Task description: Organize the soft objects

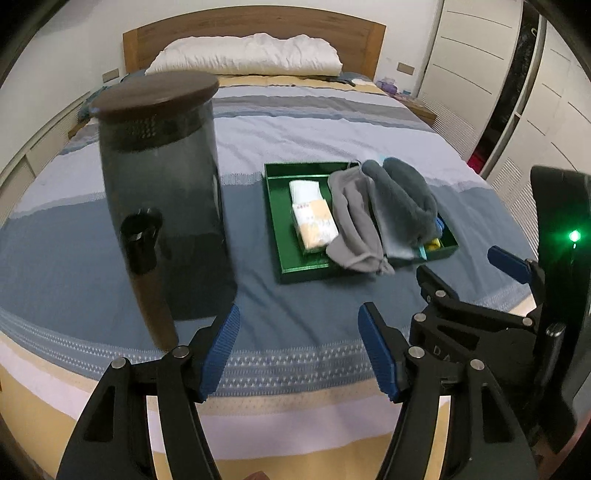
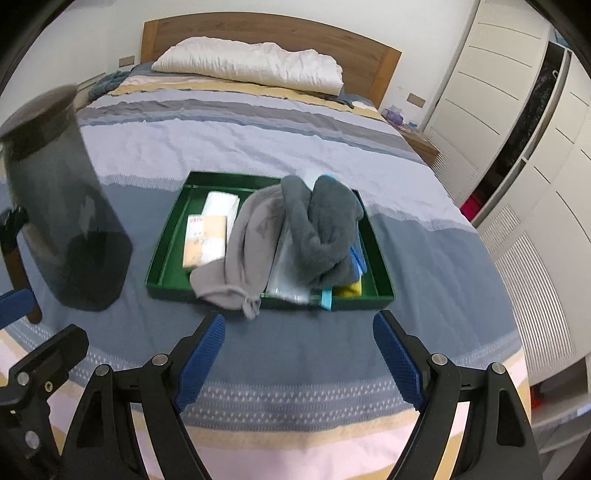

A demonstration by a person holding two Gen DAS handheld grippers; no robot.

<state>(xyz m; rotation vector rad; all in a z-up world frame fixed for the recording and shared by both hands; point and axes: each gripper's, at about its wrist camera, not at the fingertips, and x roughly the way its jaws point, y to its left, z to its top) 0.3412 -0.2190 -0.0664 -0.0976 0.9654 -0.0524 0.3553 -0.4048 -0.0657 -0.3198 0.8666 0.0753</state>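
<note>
Lying in the green tray [image 2: 164, 254], the grey cloths [image 2: 317, 225] sit ahead of both empty, parted hand-held grippers [image 2: 299, 358].

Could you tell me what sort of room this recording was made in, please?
Almost certainly a bedroom. The work happens on a bed with a striped bedspread, a white pillow lies against a wooden headboard, and tall white wardrobe doors line the wall beside it.
</note>
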